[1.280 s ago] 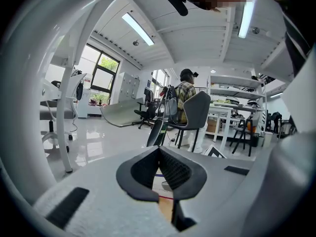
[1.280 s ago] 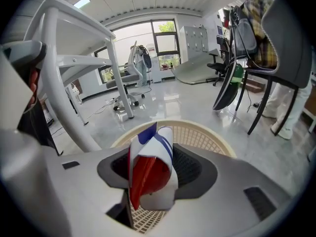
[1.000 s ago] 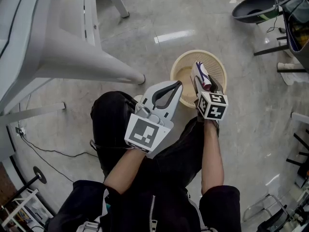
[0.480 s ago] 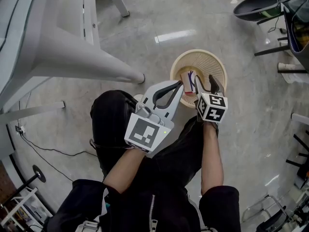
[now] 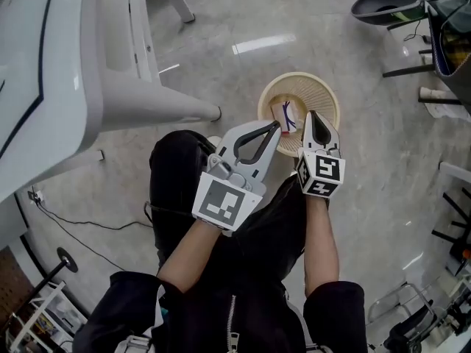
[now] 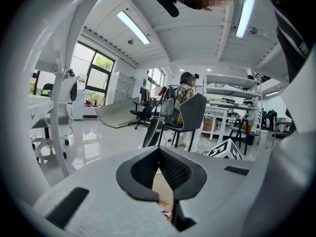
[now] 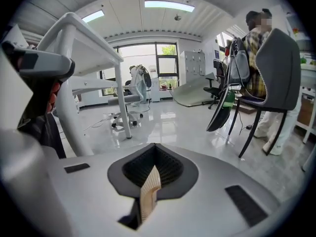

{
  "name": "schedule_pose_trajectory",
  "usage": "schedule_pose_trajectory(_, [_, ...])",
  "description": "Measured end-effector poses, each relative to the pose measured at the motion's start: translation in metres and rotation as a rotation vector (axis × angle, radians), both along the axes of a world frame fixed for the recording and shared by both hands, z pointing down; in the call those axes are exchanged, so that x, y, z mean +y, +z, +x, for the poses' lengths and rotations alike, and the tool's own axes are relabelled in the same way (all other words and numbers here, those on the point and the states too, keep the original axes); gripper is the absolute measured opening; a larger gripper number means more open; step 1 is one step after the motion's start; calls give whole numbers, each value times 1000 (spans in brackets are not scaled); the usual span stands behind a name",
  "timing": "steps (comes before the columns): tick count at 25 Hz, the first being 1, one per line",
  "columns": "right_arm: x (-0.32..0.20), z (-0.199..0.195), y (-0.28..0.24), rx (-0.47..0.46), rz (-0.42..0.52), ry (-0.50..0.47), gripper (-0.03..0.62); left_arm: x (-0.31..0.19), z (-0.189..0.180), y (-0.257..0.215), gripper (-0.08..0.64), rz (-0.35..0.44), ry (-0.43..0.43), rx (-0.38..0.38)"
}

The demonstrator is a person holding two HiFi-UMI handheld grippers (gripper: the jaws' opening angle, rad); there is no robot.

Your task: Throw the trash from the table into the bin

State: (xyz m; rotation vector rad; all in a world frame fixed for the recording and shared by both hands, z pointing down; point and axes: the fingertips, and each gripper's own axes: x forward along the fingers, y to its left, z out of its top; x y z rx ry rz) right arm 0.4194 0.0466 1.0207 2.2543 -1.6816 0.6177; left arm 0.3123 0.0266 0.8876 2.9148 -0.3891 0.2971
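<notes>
A round beige bin stands on the floor in front of my knees. A white wrapper with purple and red print lies inside it. My right gripper hangs over the bin's near rim, shut with nothing between its jaws. My left gripper sits just left of the bin, also shut and empty. In the left gripper view its jaws meet, and a strip of the bin shows under them. The right gripper likewise shows only a strip of the bin below its shut jaws.
A white table with a slanted leg fills the upper left. A dark chair and stands crowd the upper right. A cable trails on the floor at left. Another person sits in a grey chair across the room.
The right gripper held the wrapper above the bin, opened and let it drop in, then shut empty. Both grippers have risen a little.
</notes>
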Motion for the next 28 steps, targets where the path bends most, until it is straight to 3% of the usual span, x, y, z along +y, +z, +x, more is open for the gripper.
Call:
schedule_pose_trajectory(8, [7,-17,-141,-30,18,1,9,7,-6,-116,6,-35,12,-14])
schedule_pose_trajectory(16, [9,-22,-330,-36,55,12,9,10,9,-291,6,-26,55,30])
schedule_pose_trajectory(23, [-7,-12,-469,-37,85,25,9,-7,26,-414,6,-29,72,37])
schedule_pose_trajectory(28, [-31,-12,-545,-41,123,32,9,-35,33,-477,7,-19,66,49])
